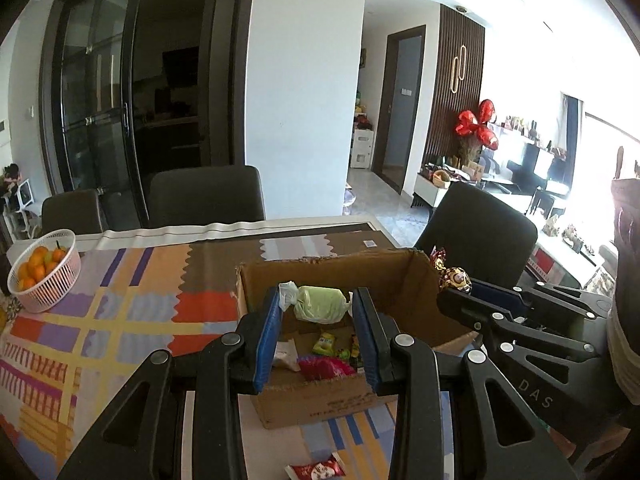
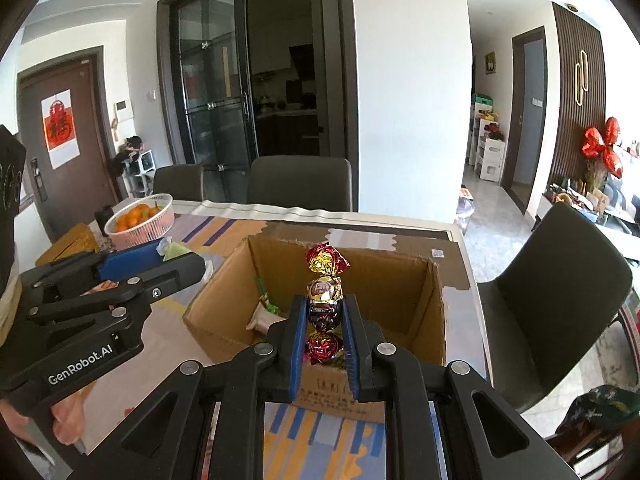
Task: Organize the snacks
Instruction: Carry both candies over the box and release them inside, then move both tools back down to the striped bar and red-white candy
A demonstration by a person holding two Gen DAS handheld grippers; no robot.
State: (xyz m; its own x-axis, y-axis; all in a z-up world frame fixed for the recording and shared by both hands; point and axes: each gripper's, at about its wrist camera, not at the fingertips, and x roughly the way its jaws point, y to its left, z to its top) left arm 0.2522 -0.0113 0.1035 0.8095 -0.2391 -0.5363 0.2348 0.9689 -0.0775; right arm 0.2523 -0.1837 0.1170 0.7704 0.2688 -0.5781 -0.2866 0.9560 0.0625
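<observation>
An open cardboard box (image 1: pixel 400 276) (image 2: pixel 436 312) sits on the patterned tablecloth with several wrapped snacks (image 1: pixel 326 350) on its floor. My left gripper (image 1: pixel 318 300) hovers over the box's near side, shut on a pale green wrapped candy (image 1: pixel 320 303); seen from the right wrist, that candy (image 2: pixel 174 250) pokes out of the blue pads. My right gripper (image 2: pixel 325 312) is shut on a red and gold foil-wrapped candy string (image 2: pixel 325 292) above the box; the left wrist view shows its gold end (image 1: pixel 454 278) at the box's right wall.
A white basket of oranges (image 1: pixel 44 270) (image 2: pixel 140 220) stands at the table's left. One red snack packet (image 1: pixel 316 470) lies on the cloth in front of the box. Dark chairs (image 1: pixel 206 196) (image 2: pixel 556 304) stand behind and right of the table.
</observation>
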